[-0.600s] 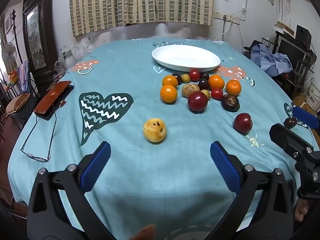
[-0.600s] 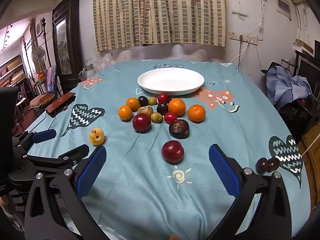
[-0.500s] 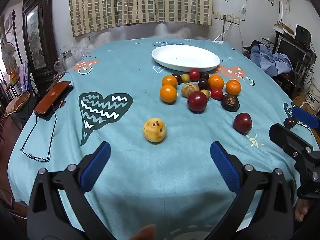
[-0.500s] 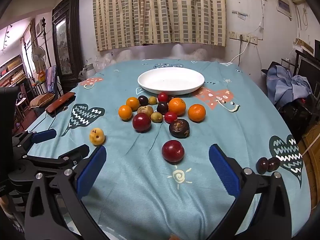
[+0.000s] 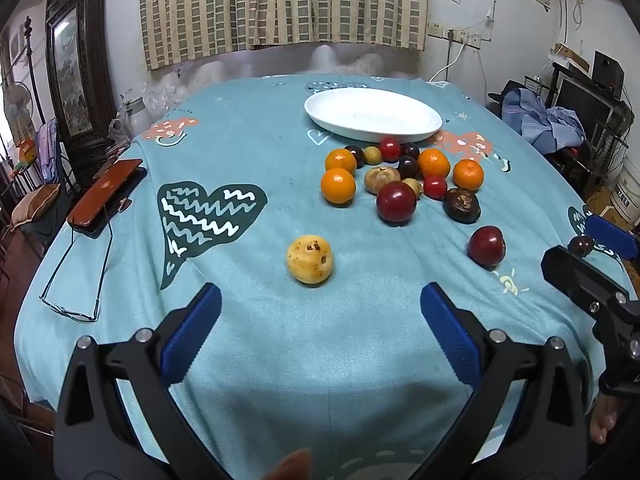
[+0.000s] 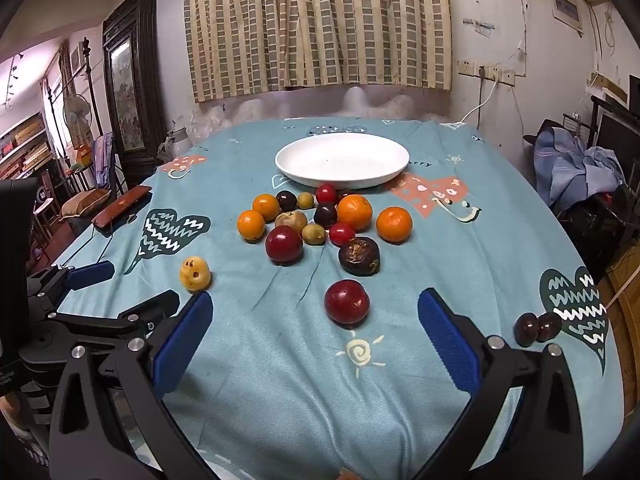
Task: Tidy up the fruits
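A white oval plate (image 5: 372,120) (image 6: 342,160) stands empty at the table's far side. In front of it lies a cluster of fruit: several oranges (image 5: 338,186) (image 6: 394,224), small red and dark plums, a large red apple (image 5: 396,203) (image 6: 284,244) and a dark wrinkled fruit (image 5: 462,205) (image 6: 359,256). A yellow spotted fruit (image 5: 310,259) (image 6: 195,274) lies alone just ahead of my open, empty left gripper (image 5: 320,332). Another red apple (image 6: 346,302) (image 5: 487,246) lies just ahead of my open, empty right gripper (image 6: 314,336). Two dark plums (image 6: 537,328) lie at the right.
The table has a teal cloth (image 5: 248,160) with heart prints. A brown glasses case (image 5: 105,196) and spectacles (image 5: 76,280) lie at its left edge. Clothes (image 6: 576,168) and furniture stand to the right, a dark cabinet (image 6: 132,80) to the left.
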`<action>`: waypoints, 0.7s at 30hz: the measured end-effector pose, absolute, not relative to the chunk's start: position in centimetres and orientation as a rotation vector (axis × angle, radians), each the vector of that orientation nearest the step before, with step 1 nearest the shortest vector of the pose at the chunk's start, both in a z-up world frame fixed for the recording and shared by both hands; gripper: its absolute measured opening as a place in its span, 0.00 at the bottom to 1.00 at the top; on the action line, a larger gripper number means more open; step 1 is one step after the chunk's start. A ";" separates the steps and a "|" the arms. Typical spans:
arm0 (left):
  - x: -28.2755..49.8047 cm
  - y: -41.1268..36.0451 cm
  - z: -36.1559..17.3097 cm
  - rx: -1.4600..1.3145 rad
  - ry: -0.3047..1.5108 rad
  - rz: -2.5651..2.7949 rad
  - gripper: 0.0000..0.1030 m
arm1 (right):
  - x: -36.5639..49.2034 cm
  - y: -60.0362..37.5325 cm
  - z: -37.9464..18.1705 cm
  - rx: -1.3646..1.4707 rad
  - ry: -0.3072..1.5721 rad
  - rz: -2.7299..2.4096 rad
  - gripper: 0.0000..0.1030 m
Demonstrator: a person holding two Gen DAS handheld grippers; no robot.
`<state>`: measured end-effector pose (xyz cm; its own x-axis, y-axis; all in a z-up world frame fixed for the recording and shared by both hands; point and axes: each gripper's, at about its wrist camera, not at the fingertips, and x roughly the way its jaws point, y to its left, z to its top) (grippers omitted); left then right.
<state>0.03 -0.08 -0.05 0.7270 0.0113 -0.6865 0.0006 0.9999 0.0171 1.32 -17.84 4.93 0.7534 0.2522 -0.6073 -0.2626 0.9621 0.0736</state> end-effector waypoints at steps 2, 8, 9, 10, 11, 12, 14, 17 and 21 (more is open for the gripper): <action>0.1 -0.1 -0.1 0.020 0.756 0.009 0.98 | 1.3 -17.8 4.9 -0.015 0.662 0.282 0.99; 0.2 -0.1 -0.9 0.021 0.758 0.008 0.98 | 1.4 -17.9 4.8 -0.013 0.662 0.282 0.99; 0.2 -0.1 -0.9 0.021 0.758 0.008 0.98 | 1.4 -17.9 4.8 -0.013 0.663 0.283 0.99; 0.1 -0.2 -1.0 0.022 0.759 0.008 0.98 | 1.4 -17.9 4.8 -0.013 0.662 0.282 0.99; 0.1 -0.2 -0.9 0.021 0.759 0.008 0.98 | 1.4 -17.9 4.8 -0.012 0.663 0.283 0.99; 0.1 -0.1 -0.9 0.020 0.759 0.008 0.98 | 1.4 -17.9 4.9 -0.012 0.664 0.283 0.99; 0.1 0.1 -0.7 0.018 0.760 0.008 0.98 | 1.3 -18.0 5.0 -0.012 0.664 0.282 0.99; 0.0 0.0 -0.6 0.018 0.762 0.007 0.98 | 1.2 -18.2 5.1 -0.010 0.663 0.283 0.99; 0.0 -0.1 -0.8 0.017 0.767 0.005 0.98 | 1.5 -17.9 4.7 -0.009 0.663 0.284 0.99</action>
